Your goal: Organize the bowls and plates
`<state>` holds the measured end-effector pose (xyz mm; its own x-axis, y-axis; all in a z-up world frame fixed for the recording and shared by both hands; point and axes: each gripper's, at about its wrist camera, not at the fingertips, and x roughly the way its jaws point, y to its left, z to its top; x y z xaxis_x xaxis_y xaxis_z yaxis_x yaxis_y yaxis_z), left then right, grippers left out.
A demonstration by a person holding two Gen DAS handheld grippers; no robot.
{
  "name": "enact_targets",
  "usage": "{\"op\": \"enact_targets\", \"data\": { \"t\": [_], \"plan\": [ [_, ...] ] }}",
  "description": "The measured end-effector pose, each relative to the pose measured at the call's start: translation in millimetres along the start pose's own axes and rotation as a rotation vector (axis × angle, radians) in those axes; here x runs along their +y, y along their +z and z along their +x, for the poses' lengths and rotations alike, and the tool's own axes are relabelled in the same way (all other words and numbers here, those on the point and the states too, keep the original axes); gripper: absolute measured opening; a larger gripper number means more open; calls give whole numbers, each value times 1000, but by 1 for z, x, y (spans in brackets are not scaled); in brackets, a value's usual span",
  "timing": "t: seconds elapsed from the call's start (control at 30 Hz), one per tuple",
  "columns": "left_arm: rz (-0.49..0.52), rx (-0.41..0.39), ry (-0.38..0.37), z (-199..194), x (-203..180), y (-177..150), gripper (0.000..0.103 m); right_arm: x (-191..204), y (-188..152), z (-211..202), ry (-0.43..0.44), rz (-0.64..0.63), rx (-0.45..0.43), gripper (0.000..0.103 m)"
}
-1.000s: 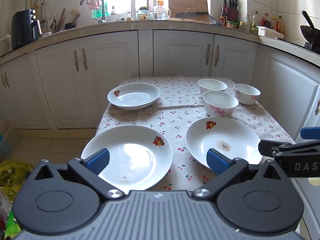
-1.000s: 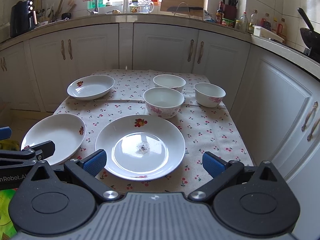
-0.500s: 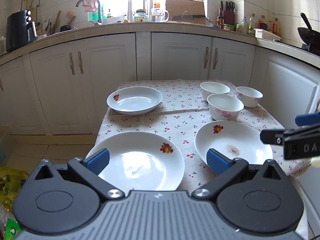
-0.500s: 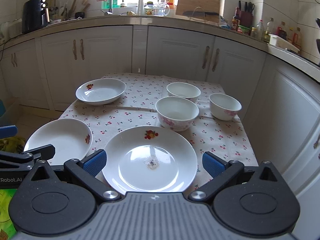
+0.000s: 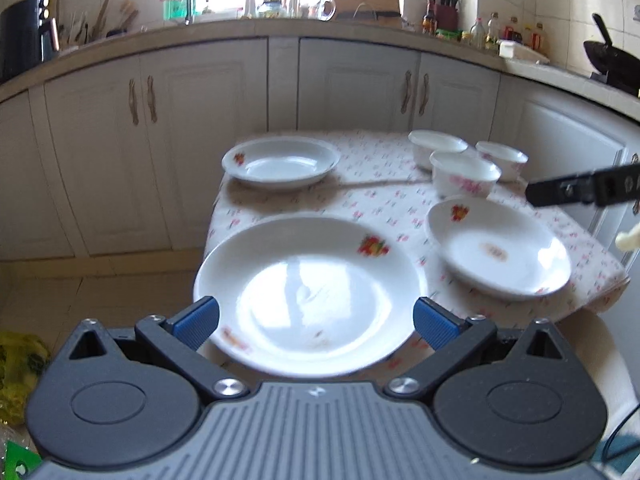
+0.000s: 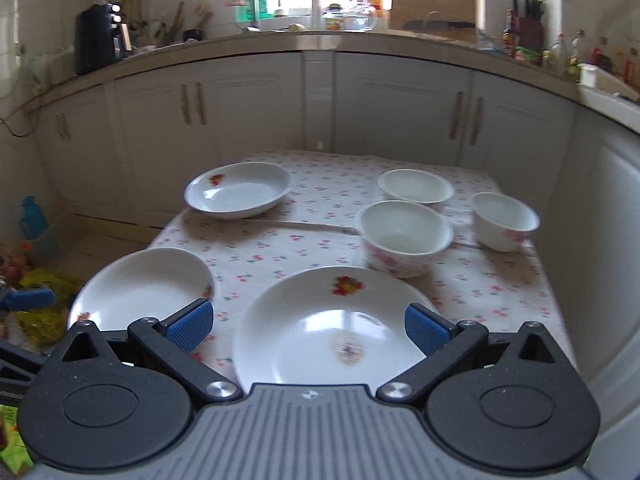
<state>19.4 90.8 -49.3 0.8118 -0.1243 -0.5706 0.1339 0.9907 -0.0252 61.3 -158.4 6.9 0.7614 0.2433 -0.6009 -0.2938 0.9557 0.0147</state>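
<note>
Three white plates and three white bowls stand on a cherry-print tablecloth [image 5: 372, 204]. My left gripper [image 5: 316, 322] is open, its blue pads either side of the near-left plate [image 5: 312, 280]. My right gripper [image 6: 306, 326] is open over the near-right plate [image 6: 340, 328], which also shows in the left wrist view [image 5: 500, 252]. A deep plate [image 6: 238, 188] sits at the far left. The flowered bowl [image 6: 404, 236] stands in front of a plain bowl [image 6: 416, 186], with a third bowl [image 6: 504, 220] to their right. Both grippers hold nothing.
White kitchen cabinets [image 6: 396, 112] stand close behind and to the right of the table. The table's left edge drops to a tiled floor with yellow bags [image 5: 16, 368] and a blue bottle [image 6: 32, 220]. The worktop holds a black appliance [image 6: 100, 38] and bottles.
Both grippers have moved forward and lower toward the near plates, which now sit larger and between the pads. The dishes have not moved.
</note>
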Motion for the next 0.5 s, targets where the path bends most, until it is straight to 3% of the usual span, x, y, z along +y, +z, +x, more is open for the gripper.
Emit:
{"op": "enact_targets", "data": {
  "t": [0.5],
  "plan": [
    [111,115,-99,29,24,-27,102,33,15,40,151,-62,104,103]
  ]
}}
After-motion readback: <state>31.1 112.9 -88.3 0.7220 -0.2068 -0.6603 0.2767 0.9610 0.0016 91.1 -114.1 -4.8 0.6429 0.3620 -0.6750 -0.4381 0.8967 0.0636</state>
